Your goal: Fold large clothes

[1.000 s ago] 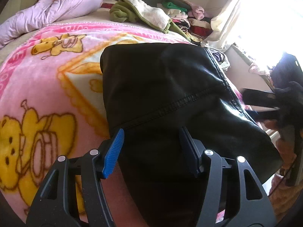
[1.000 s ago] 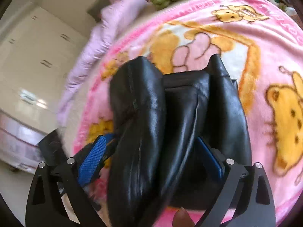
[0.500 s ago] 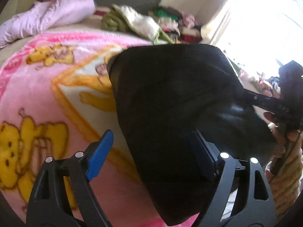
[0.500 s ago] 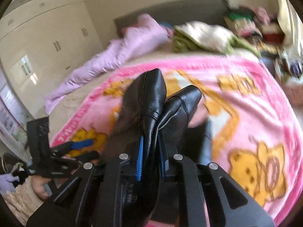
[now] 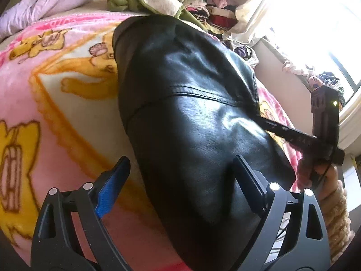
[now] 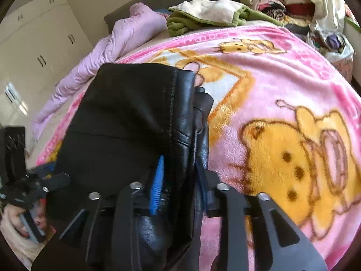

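A black leather garment (image 5: 191,117) lies folded on the pink cartoon blanket (image 5: 56,103). My left gripper (image 5: 180,176) is open, its fingers spread on either side of the garment's near end. My right gripper (image 6: 178,167) is shut on the garment's folded edge (image 6: 182,122) and also shows in the left wrist view (image 5: 293,135) at the garment's right side. The garment's flat top (image 6: 126,117) faces up in the right wrist view.
A lilac quilt (image 6: 112,45) and a green and cream blanket (image 6: 203,13) lie at the head of the bed. Piles of clothes (image 5: 203,6) sit by the curtain and bright window (image 5: 315,22). White wardrobes (image 6: 33,45) stand at the left.
My right gripper, open a second ago, closed on the garment's edge and has laid the fold down onto the bed. My left gripper stayed open around the near end.
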